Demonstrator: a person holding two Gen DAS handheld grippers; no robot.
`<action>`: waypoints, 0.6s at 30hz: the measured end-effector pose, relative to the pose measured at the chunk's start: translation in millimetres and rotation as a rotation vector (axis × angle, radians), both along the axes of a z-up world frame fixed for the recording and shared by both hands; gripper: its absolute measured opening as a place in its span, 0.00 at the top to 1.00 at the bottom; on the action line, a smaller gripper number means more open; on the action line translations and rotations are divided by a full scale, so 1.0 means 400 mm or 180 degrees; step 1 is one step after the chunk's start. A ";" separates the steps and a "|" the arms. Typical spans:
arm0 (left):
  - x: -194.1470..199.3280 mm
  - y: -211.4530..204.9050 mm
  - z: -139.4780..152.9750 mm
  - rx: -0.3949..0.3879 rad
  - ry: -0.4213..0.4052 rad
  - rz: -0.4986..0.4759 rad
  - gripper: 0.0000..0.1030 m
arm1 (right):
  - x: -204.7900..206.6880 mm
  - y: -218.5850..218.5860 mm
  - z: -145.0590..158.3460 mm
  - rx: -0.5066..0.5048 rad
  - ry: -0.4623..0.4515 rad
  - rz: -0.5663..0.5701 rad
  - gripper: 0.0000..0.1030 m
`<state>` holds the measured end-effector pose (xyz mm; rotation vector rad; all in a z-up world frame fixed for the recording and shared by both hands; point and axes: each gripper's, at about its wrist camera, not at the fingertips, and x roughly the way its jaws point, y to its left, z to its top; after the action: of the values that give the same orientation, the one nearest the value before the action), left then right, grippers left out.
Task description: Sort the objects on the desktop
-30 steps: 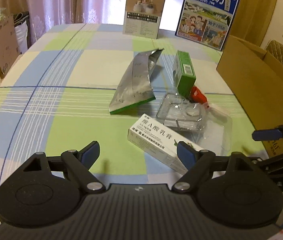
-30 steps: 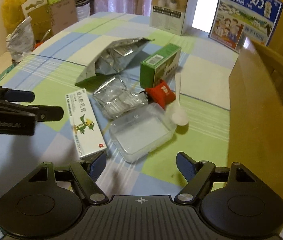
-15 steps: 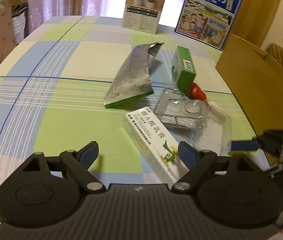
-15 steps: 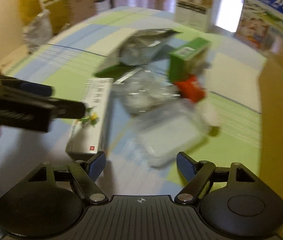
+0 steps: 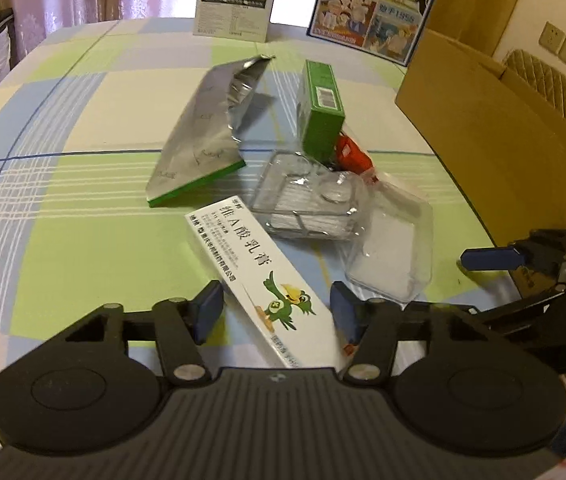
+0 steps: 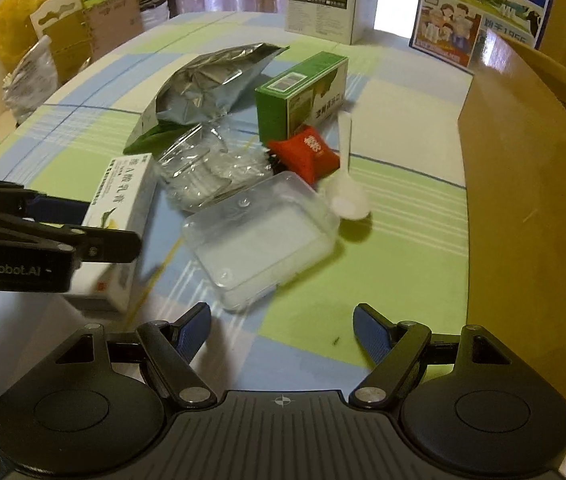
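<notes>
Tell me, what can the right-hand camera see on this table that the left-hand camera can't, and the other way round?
Only the right wrist view shows the white plastic spoon beside the red pouch, plus bags and cartons beyond the table's far left edge. Only the left wrist view shows the wall sockets and a quilted chair back. Both show the white ointment box, foil bag, green box, clear tub and cardboard box. Both grippers, left and right, are open.
</notes>
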<state>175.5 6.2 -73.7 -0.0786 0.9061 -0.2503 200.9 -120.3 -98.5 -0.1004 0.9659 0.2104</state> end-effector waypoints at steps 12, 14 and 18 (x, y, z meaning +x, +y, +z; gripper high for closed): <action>-0.014 0.046 0.007 0.0074 -0.0068 0.0178 0.65 | 0.035 0.032 -0.008 -0.0011 -0.0341 0.0463 0.14; -0.014 0.046 0.005 0.0066 -0.0066 0.0168 0.65 | 0.049 0.038 -0.018 -0.0066 -0.0381 0.0522 0.14; -0.014 0.047 0.000 0.0050 -0.0049 0.0164 0.62 | 0.073 0.041 -0.036 -0.0151 -0.0427 0.0577 0.11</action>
<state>170.0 25.0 -73.6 -0.0852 0.8896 -0.1956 230.1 -103.8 -112.8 -0.2434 0.8283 0.3433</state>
